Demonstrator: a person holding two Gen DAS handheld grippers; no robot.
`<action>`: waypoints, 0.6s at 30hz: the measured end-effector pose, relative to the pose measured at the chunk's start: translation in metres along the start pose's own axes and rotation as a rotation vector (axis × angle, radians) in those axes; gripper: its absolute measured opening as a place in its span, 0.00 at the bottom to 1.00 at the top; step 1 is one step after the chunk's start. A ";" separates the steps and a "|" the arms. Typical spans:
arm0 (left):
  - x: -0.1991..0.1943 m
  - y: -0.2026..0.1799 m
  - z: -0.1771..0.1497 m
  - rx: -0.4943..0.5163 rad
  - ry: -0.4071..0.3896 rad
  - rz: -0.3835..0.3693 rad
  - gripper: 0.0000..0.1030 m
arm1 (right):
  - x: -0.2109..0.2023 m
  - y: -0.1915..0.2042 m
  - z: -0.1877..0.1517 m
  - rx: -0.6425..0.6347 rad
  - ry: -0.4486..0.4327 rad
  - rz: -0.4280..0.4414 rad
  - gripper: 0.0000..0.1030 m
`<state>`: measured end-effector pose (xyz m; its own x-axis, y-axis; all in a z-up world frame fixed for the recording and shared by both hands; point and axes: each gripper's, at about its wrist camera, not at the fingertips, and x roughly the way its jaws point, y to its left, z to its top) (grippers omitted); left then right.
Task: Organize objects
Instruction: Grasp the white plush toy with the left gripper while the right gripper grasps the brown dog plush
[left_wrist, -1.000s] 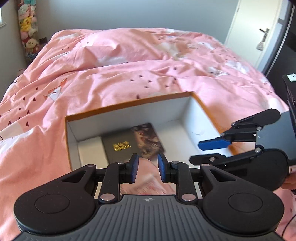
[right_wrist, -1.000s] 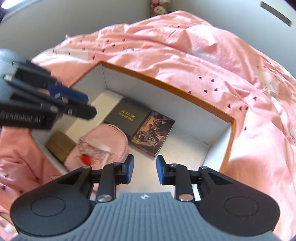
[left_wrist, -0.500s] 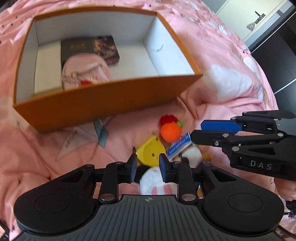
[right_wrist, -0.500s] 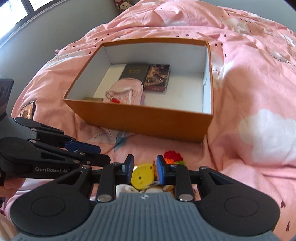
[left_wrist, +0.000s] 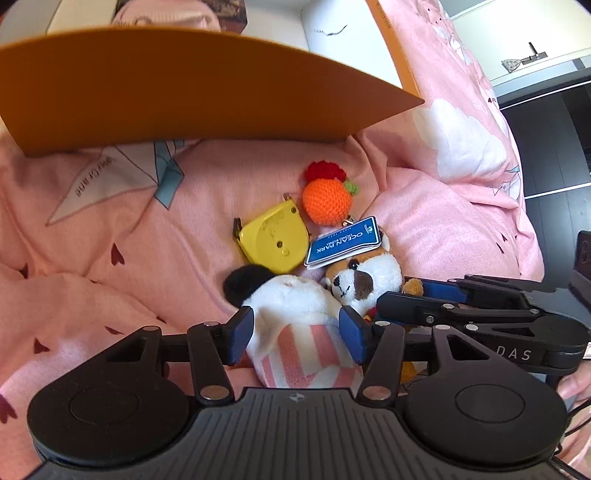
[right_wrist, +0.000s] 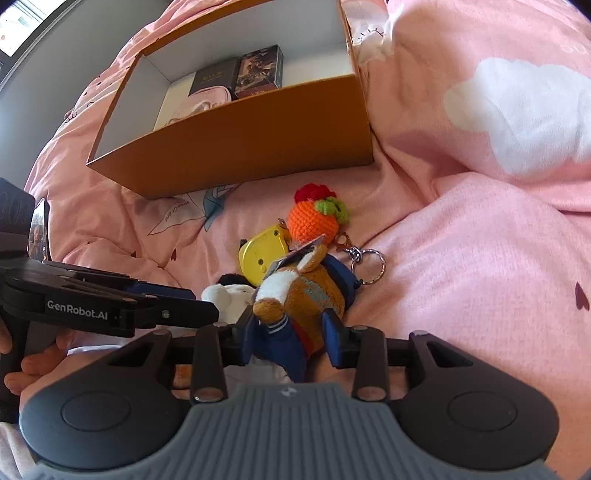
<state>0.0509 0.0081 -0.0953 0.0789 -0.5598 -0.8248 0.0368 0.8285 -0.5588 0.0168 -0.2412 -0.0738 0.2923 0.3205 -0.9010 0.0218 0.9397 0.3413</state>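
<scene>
I have both grippers low over the pink bedspread (right_wrist: 461, 258). My left gripper (left_wrist: 295, 330) has its fingers spread around the white plush toy (left_wrist: 295, 295) — contact unclear. My right gripper (right_wrist: 291, 332) likewise straddles the brown plush toy (right_wrist: 306, 291), fingers apart. At 12 o'clock lie a yellow tape measure (left_wrist: 271, 240) and an orange crochet charm (left_wrist: 327, 199); beyond them the orange box (right_wrist: 240, 147) blocks the way.
</scene>
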 end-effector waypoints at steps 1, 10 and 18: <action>0.003 0.001 0.000 -0.009 0.011 -0.007 0.62 | 0.001 -0.001 0.000 0.005 0.010 0.007 0.40; 0.027 0.011 0.011 -0.067 0.098 -0.056 0.66 | 0.016 -0.010 0.008 0.030 0.089 0.031 0.43; 0.029 0.006 0.014 -0.043 0.127 -0.088 0.77 | 0.019 -0.017 0.011 0.035 0.125 0.053 0.38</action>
<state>0.0676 -0.0035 -0.1213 -0.0490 -0.6300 -0.7751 -0.0049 0.7762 -0.6305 0.0324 -0.2526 -0.0937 0.1725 0.3841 -0.9070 0.0436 0.9170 0.3966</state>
